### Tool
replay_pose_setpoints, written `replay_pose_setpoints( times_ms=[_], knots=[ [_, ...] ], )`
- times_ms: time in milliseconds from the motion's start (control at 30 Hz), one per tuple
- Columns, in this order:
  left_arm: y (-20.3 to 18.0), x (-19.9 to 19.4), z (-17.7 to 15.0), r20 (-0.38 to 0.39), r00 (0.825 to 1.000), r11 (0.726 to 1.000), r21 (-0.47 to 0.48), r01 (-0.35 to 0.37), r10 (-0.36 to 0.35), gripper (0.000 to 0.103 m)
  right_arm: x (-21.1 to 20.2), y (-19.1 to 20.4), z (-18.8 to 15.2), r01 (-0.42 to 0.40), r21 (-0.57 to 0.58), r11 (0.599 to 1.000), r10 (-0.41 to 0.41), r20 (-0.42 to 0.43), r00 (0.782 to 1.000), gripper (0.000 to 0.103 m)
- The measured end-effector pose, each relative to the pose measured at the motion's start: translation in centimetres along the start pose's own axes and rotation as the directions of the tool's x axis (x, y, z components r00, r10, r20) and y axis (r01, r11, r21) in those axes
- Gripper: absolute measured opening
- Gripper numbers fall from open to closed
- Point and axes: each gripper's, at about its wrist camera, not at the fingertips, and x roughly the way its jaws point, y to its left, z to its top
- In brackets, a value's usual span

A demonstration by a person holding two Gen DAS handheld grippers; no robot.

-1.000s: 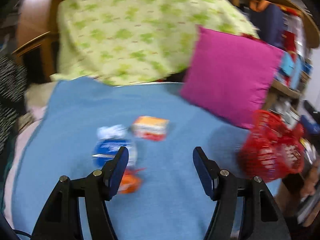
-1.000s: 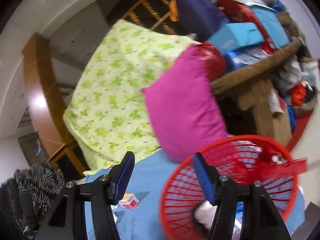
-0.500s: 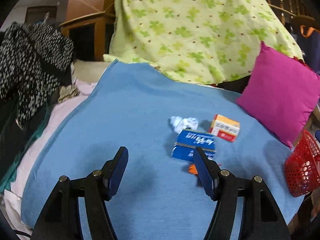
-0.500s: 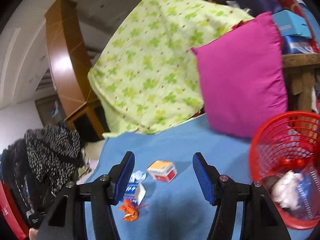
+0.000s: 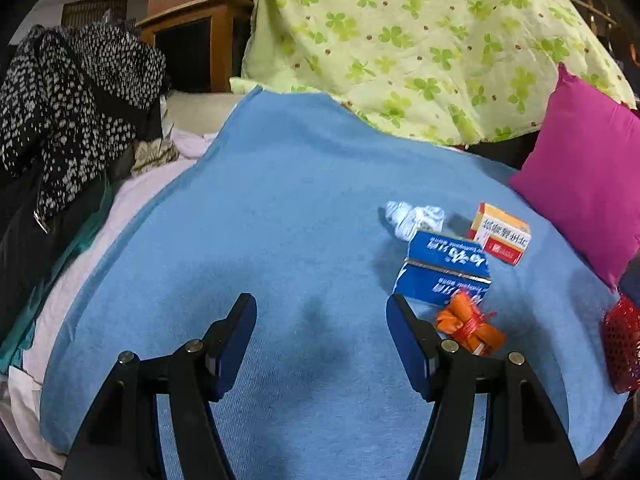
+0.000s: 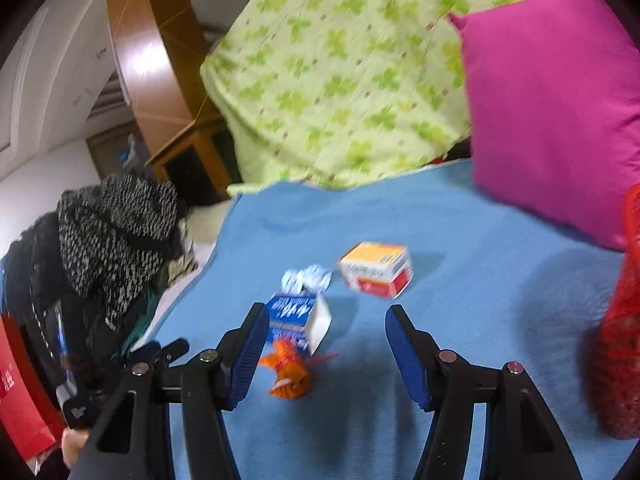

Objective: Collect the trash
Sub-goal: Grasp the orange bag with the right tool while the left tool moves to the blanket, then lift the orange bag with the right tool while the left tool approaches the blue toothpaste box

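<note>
Four bits of trash lie together on the blue blanket (image 5: 288,208): a crumpled white paper (image 5: 416,218), a blue carton (image 5: 444,268), a small yellow-and-red box (image 5: 500,234) and an orange wrapper (image 5: 468,324). My left gripper (image 5: 320,320) is open and empty, with the trash to its right. My right gripper (image 6: 326,328) is open too, hovering over the orange wrapper (image 6: 288,372) and blue carton (image 6: 298,320), which sit near its left finger untouched. The red mesh basket (image 6: 620,340) stands at the right edge.
A magenta pillow (image 5: 588,184) leans at the right behind the trash. A green clover-print quilt (image 5: 420,40) is piled at the back. Black-and-white speckled clothing (image 5: 80,92) hangs at the left beside a wooden cabinet (image 5: 192,32). The basket's edge (image 5: 622,348) shows at far right.
Both views swung left and tilted down. The red basket slid from the middle of the right view to its right edge; the trash now lies ahead of the right gripper and right of the left one.
</note>
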Motion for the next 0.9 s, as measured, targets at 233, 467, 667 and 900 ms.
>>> replay_pose_setpoints(
  times_ms=[233,467,667,900],
  knots=[
    [1.7,0.9,0.0,-0.056,0.998,0.998,-0.063,0.020,-0.023,0.068,6.2,2.3,-1.6,-0.045,-0.071,0.996,0.032,-0.180,0.983,0.065],
    [2.0,1.0,0.2,-0.060,0.998,0.999,-0.046,0.026,-0.029,0.068,11.6,3.9,-3.3,-0.069,-0.138,0.988,0.026,-0.291,0.956,0.047],
    [1.7,1.0,0.2,-0.056,0.998,0.999,-0.014,0.036,-0.036,0.068,14.5,4.0,-4.3,-0.035,-0.143,0.989,-0.019,-0.357,0.934,0.040],
    [2.1,1.0,0.2,-0.058,0.998,0.999,-0.023,0.039,-0.041,0.068,14.4,4.1,-4.8,-0.047,-0.163,0.985,-0.018,-0.379,0.925,0.029]
  ],
)
